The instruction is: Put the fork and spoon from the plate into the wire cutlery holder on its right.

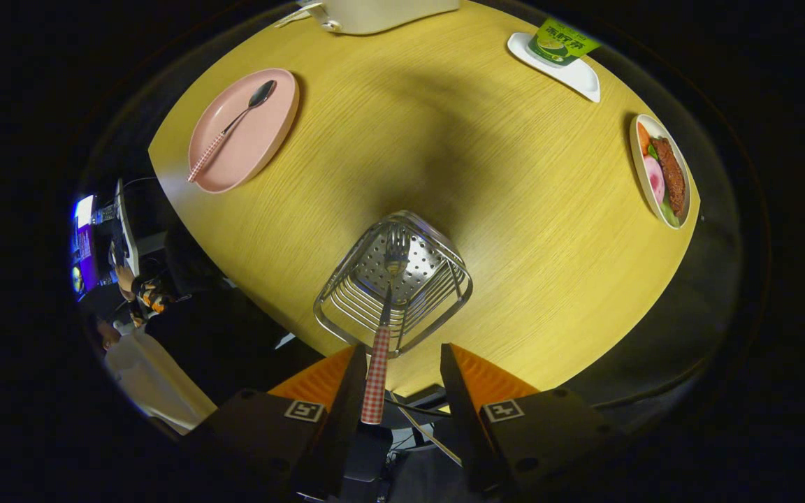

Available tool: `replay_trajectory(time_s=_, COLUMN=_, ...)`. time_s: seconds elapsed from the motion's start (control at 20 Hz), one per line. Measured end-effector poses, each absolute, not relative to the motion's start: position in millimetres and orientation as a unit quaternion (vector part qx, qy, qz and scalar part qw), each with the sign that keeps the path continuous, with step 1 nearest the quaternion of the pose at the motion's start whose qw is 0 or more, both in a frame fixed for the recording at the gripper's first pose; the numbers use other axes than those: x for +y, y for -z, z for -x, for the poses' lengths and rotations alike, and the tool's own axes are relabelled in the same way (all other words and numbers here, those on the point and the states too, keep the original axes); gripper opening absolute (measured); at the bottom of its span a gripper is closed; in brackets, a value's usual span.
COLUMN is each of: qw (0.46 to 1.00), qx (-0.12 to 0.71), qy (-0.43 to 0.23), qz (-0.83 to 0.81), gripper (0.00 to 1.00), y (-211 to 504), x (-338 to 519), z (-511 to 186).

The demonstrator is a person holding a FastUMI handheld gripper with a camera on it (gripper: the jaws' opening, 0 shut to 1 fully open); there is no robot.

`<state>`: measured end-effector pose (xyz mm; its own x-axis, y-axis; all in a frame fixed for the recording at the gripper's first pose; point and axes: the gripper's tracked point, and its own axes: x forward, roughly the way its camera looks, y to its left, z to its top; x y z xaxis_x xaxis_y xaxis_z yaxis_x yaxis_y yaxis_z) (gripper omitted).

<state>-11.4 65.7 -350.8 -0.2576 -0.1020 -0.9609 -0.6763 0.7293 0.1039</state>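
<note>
A: Where's the fork (383, 307)?

B: Standing in the wire cutlery holder (394, 279), tines on its perforated floor, checked handle leaning by 1 finger. The gripper (402, 370) is spread wide, gripping nothing.

A: So step 1 looks finished?

B: I'd say so. The spoon (233, 126) lies on the pink plate (263, 136), well beyond the holder; next it needs a pinch on that handle.

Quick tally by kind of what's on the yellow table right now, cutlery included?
Plates and dishes: 3 (pink plate, white dish, food plate)
Cutlery: 2 (spoon on the pink plate, fork in the wire cutlery holder, gripper open around its handle)
Holder: 1
Green packet: 1
White appliance: 1
Total: 8
</note>
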Motion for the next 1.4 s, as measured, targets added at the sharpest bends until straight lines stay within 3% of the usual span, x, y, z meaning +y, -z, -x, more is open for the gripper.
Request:
replay_trajectory(time_s=0.1, qw=0.573, qx=0.735, qy=-0.265, qz=0.248, gripper=0.73, y=342.4, x=69.8, z=6.1)
replay_trajectory(time_s=0.25, qw=0.616, qx=0.706, qy=-0.273, qz=0.22, gripper=0.98, y=323.0, x=81.5, z=0.1)
replay_trajectory(time_s=0.7, qw=0.801, qx=0.529, qy=-0.246, qz=0.134, gripper=0.97, y=242.9, x=129.3, z=-29.0)
replay_trajectory(time_s=0.9, qw=0.852, qx=0.466, qy=-0.232, qz=0.044, gripper=1.0, y=207.4, x=181.4, z=-23.4)
replay_trajectory(time_s=1.1, qw=0.882, qx=0.421, qy=-0.211, qz=0.007, gripper=1.0, y=198.4, x=228.1, z=-19.7)
replay_trajectory(time_s=1.4, qw=0.839, qx=0.496, qy=-0.22, qz=-0.039, gripper=1.0, y=284.5, x=320.9, z=21.1)
